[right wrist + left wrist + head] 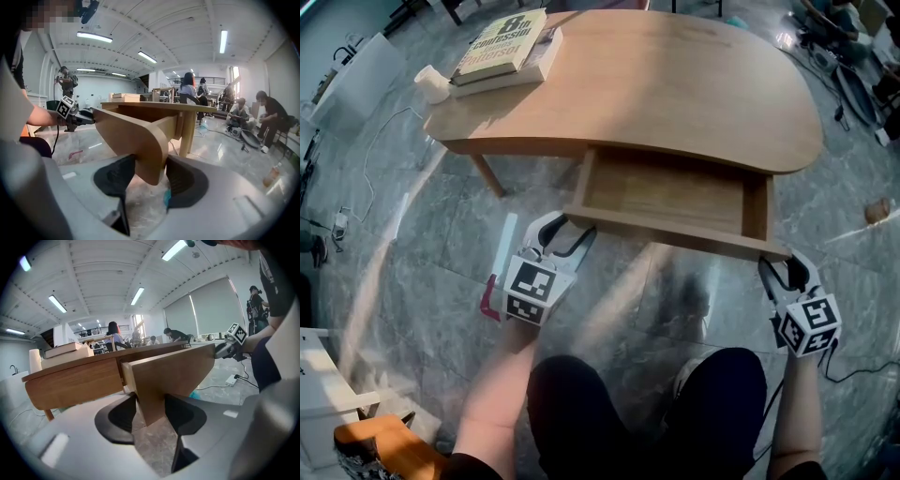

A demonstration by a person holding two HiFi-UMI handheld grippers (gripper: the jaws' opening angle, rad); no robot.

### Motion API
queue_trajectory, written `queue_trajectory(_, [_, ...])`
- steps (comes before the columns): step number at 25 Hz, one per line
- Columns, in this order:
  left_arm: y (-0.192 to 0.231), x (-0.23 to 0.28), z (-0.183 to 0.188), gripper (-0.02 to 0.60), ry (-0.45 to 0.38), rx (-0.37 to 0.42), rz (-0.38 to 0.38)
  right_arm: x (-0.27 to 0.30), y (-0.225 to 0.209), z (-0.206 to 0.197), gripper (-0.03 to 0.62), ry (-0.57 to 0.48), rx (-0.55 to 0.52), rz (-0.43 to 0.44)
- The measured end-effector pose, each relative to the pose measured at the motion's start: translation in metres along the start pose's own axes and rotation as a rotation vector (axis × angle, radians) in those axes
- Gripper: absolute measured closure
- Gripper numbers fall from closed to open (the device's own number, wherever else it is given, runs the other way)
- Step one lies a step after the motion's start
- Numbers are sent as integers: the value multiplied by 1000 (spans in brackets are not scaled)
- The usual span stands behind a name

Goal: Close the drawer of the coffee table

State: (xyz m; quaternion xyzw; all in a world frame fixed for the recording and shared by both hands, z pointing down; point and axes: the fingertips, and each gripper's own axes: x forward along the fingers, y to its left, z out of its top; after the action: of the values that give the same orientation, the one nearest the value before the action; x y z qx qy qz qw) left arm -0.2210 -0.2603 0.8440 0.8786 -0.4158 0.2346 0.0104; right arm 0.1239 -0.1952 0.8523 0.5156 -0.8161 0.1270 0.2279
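The wooden coffee table (675,84) has its drawer (666,192) pulled out toward me. My left gripper (569,228) is at the left end of the drawer front (675,234), and my right gripper (786,267) is at its right end. In the left gripper view the drawer front's (173,371) end stands between the jaws of the left gripper (150,411), and both pads touch it. In the right gripper view the rounded end of the drawer front (131,136) sits the same way in the right gripper (151,176).
Two stacked books (506,47) and a white cup-like object (431,84) lie on the table's far left corner. A red-and-white tool (499,272) lies on the marble floor beside my left gripper. Cables and gear line the floor's edges. People sit in the background.
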Motion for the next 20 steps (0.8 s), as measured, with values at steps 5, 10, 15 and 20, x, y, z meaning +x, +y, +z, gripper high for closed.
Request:
queue_trajectory(5, [9,13,3,379,16,-6,37,11,-12,7,385,32,7,-15])
queue_trajectory(10, [18,26,7,379,36,-21,60,24,-22,14,384,71,8,-32])
queue_trajectory(15, [24,38,12,379,52,-24,75,35,-34,20,382,123,-5,-56])
queue_trajectory(20, [30,51,16,379,57,-29,95,47,-46,27,379,176,-33,-91])
